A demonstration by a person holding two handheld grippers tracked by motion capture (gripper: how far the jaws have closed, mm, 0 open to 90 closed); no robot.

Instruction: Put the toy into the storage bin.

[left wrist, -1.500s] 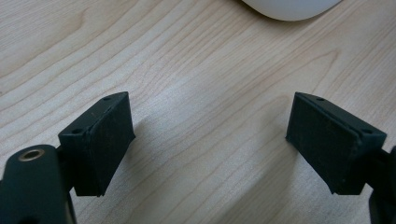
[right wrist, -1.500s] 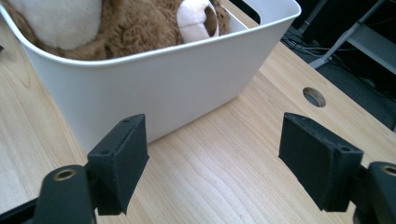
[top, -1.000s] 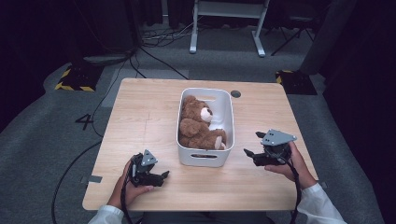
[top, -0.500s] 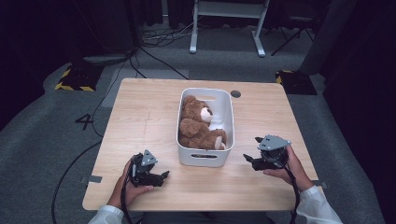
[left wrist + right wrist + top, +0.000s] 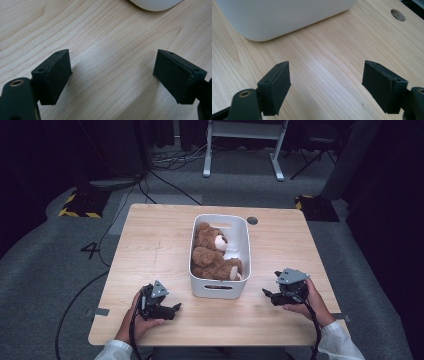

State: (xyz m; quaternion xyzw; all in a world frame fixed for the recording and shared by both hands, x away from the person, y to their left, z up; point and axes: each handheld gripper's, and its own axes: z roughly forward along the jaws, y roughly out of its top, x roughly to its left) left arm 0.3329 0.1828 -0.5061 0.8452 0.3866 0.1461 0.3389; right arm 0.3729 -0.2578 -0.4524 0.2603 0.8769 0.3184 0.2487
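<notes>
A brown teddy bear (image 5: 212,254) lies inside a white plastic bin (image 5: 243,270) at the middle of the wooden table (image 5: 150,240). My left gripper (image 5: 176,309) rests low at the front left, jaws pointing right toward the bin, open with bare wood between its pads (image 5: 56,75). My right gripper (image 5: 266,294) sits low at the front right, pointing left at the bin, open and holding nothing. The bin's rounded wall (image 5: 284,17) rises just beyond its pads (image 5: 277,87). A corner of the bin (image 5: 156,3) shows at the top of the left gripper view.
A round cable hole (image 5: 252,220) lies in the tabletop behind the bin, seen also in the right gripper view (image 5: 398,15). Grey carpet with cables and a white desk frame (image 5: 240,140) surrounds the table. Wood is bare on both sides of the bin.
My right gripper has sunk from above the table to just over the wood beside the bin. The left gripper has stayed where it was.
</notes>
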